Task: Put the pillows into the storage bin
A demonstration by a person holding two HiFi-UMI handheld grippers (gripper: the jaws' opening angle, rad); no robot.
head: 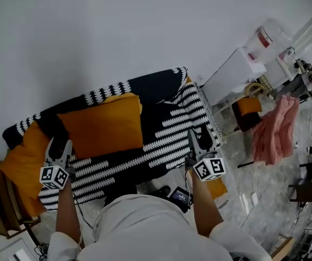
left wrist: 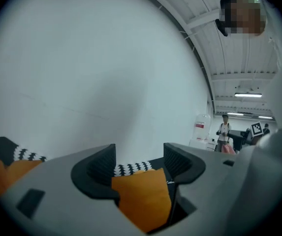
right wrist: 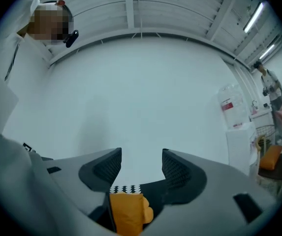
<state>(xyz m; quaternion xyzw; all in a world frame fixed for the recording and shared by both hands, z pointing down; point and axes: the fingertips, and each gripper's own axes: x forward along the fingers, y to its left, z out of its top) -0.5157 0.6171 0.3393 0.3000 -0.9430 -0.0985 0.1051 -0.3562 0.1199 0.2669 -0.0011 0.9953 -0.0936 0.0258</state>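
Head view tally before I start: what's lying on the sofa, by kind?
Orange pillows: 2
Black-and-white throw: 1
Total: 3
Orange patch at the near right: unclear, not counted.

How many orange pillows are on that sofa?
2 for certain: one plump orange fabric pillow leans on the back of the black-and-white patterned sofa mid-seat, a second orange pillow sits at its left end. An orange patch below the right claw may be a partly hidden third.
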